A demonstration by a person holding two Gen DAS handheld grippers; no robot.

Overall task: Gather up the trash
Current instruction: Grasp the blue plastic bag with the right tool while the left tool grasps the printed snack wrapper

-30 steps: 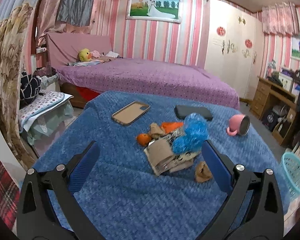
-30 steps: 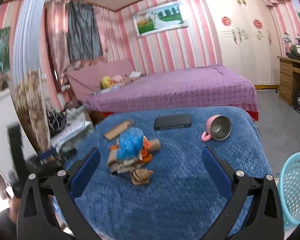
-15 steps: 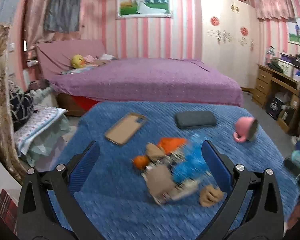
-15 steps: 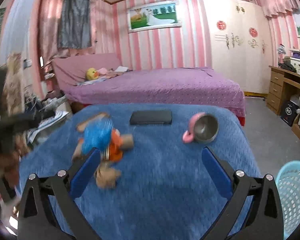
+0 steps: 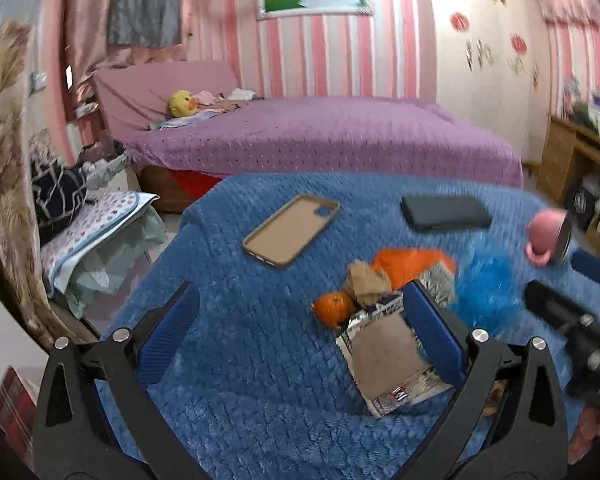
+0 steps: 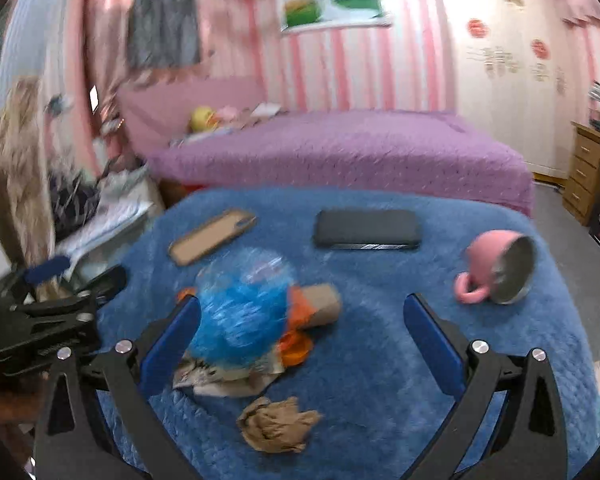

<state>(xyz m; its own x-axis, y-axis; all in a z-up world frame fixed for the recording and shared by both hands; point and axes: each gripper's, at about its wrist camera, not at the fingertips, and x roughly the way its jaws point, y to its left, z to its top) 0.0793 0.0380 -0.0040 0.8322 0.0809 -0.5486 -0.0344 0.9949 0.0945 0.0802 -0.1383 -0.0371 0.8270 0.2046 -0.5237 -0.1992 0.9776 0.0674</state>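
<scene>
Now, both my tongs are over the trash heap on the blue blanket [image 5: 228, 368], and neither holds anything: my left gripper [image 5: 300, 332] stands wide, and so does my right gripper [image 6: 300, 340].

The step, as I judge it, is a first pick from the heap. To do it well I should choose one piece at the edge, come down with a pad on each side of it, and press a little into the soft blanket before closing (the pile is loose, so a grab at its middle would likely scatter it).

In the right view the crumpled brown paper [image 6: 278, 424] lies apart from the heap, low between my fingers and somewhat left of centre; that looks the easiest target. The blue plastic wad [image 6: 242, 312] sits on top of the heap, just beside my left-hand pad.

In the left view the flattened carton [image 5: 388, 364] lies against my right-hand pad, with the small orange [image 5: 332, 308] just beyond it. The phone case [image 5: 290, 230], the dark phone [image 5: 446, 212] and the pink mug [image 6: 496, 272] I would leave.
</scene>
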